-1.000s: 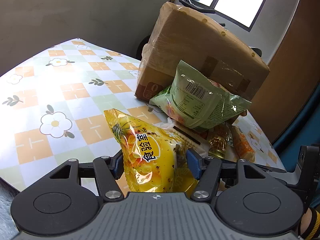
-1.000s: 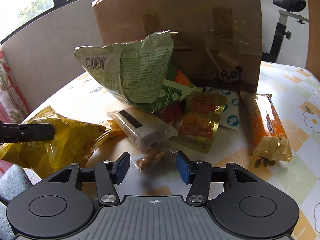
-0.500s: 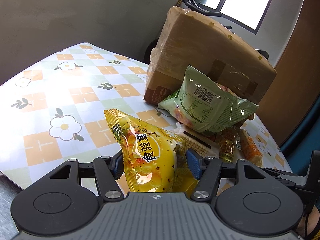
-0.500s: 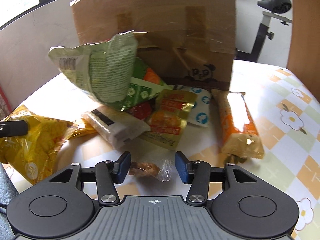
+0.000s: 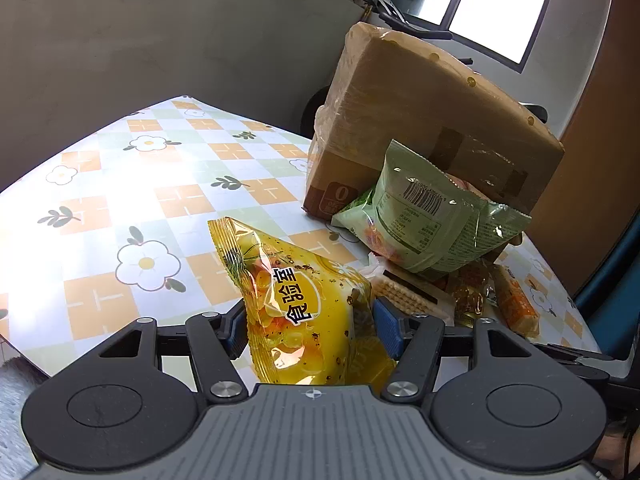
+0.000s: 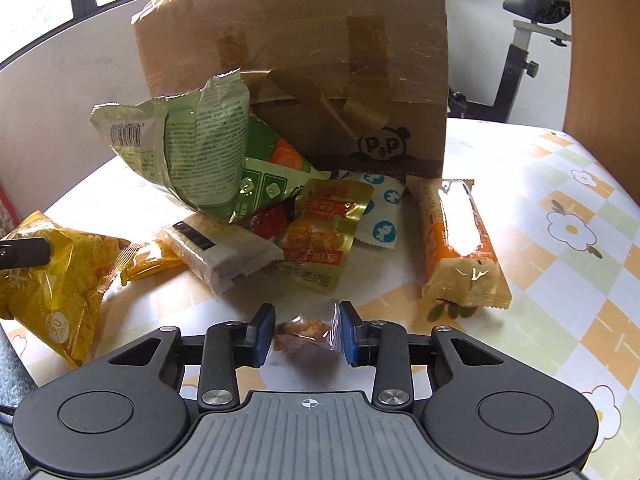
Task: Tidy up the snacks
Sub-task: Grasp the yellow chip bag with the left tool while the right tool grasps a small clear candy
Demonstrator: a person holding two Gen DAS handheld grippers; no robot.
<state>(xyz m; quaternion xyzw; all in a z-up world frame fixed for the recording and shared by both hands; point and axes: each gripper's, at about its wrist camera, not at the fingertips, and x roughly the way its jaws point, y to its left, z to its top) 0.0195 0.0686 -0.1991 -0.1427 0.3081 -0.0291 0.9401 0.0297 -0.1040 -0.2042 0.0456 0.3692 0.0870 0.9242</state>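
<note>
My left gripper is shut on a yellow chip bag and holds it just above the flowered tablecloth; the bag also shows in the right wrist view. My right gripper has closed in on a small clear-wrapped brown snack, both blue pads at the wrapper's sides. Behind lies a pile: a green bag, a white wafer pack, a gold pouch, a blue-and-white packet and an orange bar.
A taped cardboard box stands behind the pile, the green bag leaning on it. An exercise bike stands beyond the table. The table's left half shows only cloth. The table edge runs close to the left gripper.
My right gripper has drawn back from the pile and narrowed its jaws around the small brown snack. My left gripper, still holding the yellow bag, has shifted slightly.
</note>
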